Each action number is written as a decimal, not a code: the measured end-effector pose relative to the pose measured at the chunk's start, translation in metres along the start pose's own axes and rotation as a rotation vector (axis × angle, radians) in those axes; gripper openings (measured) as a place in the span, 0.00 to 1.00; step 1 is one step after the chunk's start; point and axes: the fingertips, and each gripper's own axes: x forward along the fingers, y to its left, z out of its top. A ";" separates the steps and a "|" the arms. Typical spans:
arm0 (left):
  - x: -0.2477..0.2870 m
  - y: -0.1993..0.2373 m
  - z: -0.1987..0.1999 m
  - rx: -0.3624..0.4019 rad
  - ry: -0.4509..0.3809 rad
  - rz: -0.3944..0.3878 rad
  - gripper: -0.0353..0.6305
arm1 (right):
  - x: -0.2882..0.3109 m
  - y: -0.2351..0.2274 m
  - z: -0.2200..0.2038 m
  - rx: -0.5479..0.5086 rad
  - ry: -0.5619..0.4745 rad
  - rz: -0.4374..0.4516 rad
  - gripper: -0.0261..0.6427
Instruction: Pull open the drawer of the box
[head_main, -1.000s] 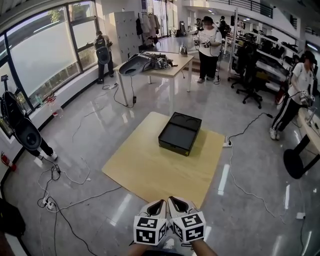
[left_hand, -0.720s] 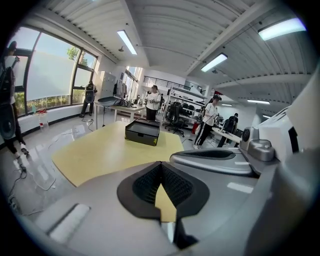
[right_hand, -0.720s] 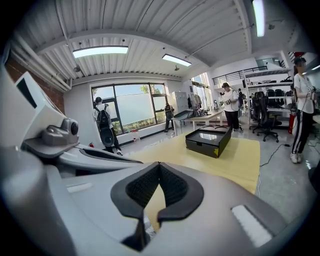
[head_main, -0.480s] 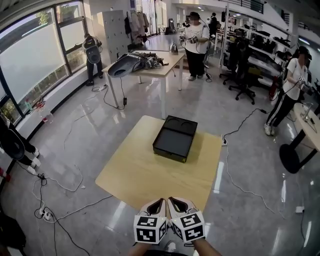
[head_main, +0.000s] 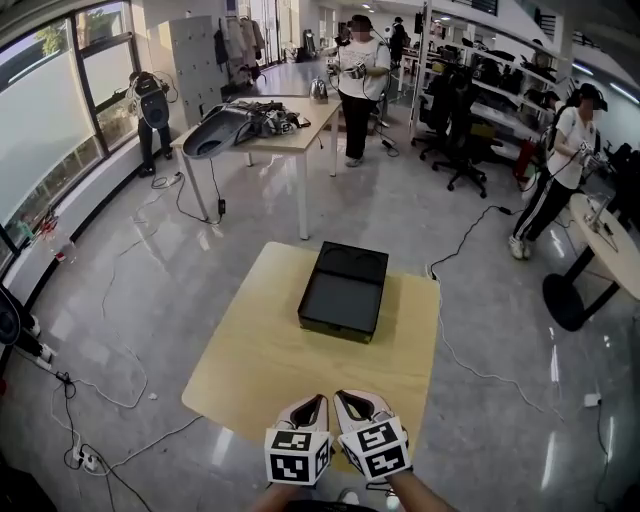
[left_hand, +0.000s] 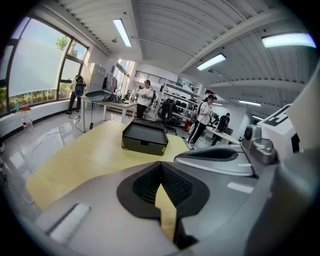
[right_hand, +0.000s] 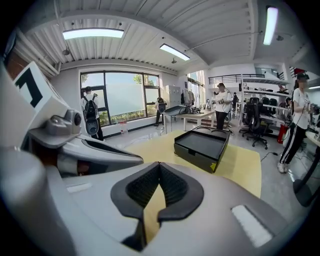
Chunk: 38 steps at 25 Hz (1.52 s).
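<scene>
Two empty sets of jaws, box (head_main: 343, 290) on the far half of the bench (head_main: 250, 370)
Left hand-held gripper (head_main: 316, 404) and right hand-held gripper (head_main: 344, 400) hover side by side at its near edge, each pressed together.

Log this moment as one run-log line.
phase: pre-reach | left gripper: shut, empty | right gripper: shut, empty | box: on table, drawer shut, untouched

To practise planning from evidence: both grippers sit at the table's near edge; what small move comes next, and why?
Probably reach the right gripper forward towards the box: its jaws, like those of the left gripper, are shut, empty and well short of it.
</scene>
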 end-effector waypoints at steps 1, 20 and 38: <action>0.010 0.019 0.010 0.005 0.004 -0.009 0.06 | 0.022 -0.002 0.008 -0.005 0.011 -0.008 0.05; 0.157 0.285 0.129 0.079 0.059 -0.129 0.06 | 0.346 -0.054 0.111 -0.391 0.243 -0.229 0.10; 0.269 0.440 0.178 0.084 0.110 -0.169 0.06 | 0.549 -0.135 0.112 -0.818 0.503 -0.400 0.15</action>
